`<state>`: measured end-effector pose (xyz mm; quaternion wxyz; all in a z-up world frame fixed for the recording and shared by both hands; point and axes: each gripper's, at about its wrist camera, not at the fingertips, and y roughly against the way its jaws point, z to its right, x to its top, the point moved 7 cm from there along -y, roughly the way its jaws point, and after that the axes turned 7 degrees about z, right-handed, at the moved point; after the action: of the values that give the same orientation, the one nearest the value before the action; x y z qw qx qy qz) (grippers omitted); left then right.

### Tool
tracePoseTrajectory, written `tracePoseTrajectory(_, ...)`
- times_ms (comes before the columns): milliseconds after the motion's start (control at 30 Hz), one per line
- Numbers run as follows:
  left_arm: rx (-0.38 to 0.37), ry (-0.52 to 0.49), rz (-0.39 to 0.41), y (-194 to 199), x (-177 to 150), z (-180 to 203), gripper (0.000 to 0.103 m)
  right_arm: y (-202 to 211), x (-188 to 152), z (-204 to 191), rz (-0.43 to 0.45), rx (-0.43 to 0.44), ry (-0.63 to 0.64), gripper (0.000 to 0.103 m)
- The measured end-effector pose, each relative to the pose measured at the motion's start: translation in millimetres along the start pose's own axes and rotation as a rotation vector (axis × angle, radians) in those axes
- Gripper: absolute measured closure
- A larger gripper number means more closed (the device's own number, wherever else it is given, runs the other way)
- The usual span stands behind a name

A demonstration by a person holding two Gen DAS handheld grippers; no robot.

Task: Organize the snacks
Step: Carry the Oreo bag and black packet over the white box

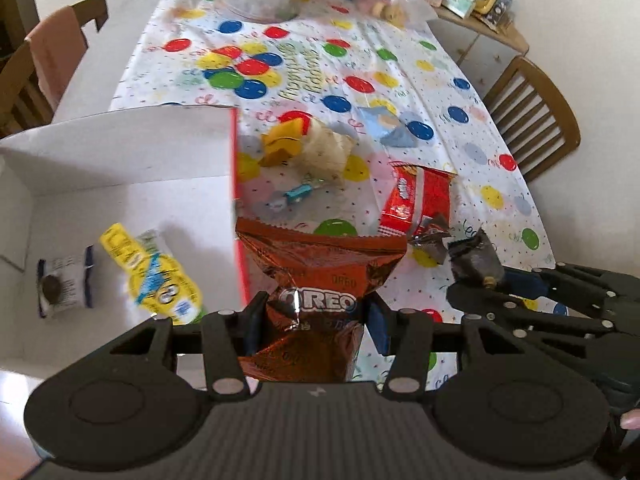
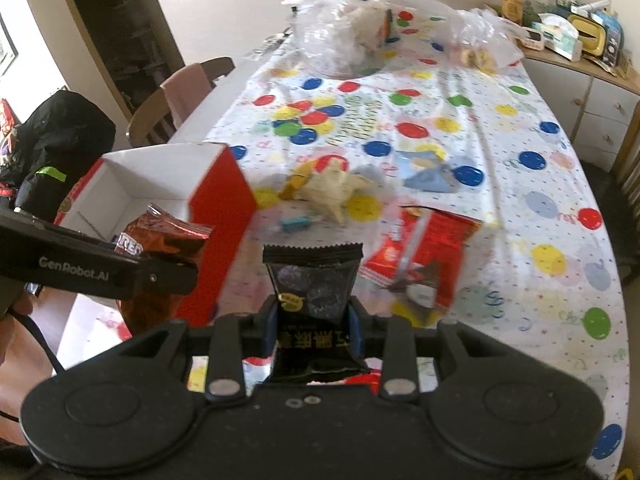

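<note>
My left gripper (image 1: pixel 316 312) is shut on a brown Oreo packet (image 1: pixel 320 256), held above the table beside the red wall of a white-lined box (image 1: pixel 132 200). Inside the box lie a yellow packet (image 1: pixel 154 270) and a small white Oreo packet (image 1: pixel 66 280). My right gripper (image 2: pixel 314 316) is shut on a small black snack packet (image 2: pixel 314 276). The right wrist view also shows the left gripper (image 2: pixel 160 276) with the Oreo packet (image 2: pixel 160 236) next to the box (image 2: pixel 160 184). On the balloon tablecloth lie a red packet (image 1: pixel 416 200), a yellow and cream packet (image 1: pixel 308 144) and a small teal candy (image 1: pixel 300 192).
Clear plastic bags (image 2: pixel 340 36) of snacks sit at the table's far end. Wooden chairs (image 1: pixel 532 116) stand on both sides. A sideboard (image 2: pixel 580 64) with clutter is at the far right. A light blue packet (image 2: pixel 428 172) lies mid-table. A black bag (image 2: pixel 60 136) sits left.
</note>
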<state>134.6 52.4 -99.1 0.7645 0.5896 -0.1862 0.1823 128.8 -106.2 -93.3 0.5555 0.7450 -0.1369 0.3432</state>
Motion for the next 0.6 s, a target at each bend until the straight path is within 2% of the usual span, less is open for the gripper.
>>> tracePoseTrajectory(300,0.053,0.047,0.035,27.9,-6.3,-64.4,0.053,-16.0,8.5,-66.0,0.0,0.04,0.053,0.071)
tracePoseTrajectory(600,0.126,0.092,0.046,37.4,-2.4,-131.0,0.053,-53.7,18.7,-126.2,-0.031,0.058,0.107,0.071)
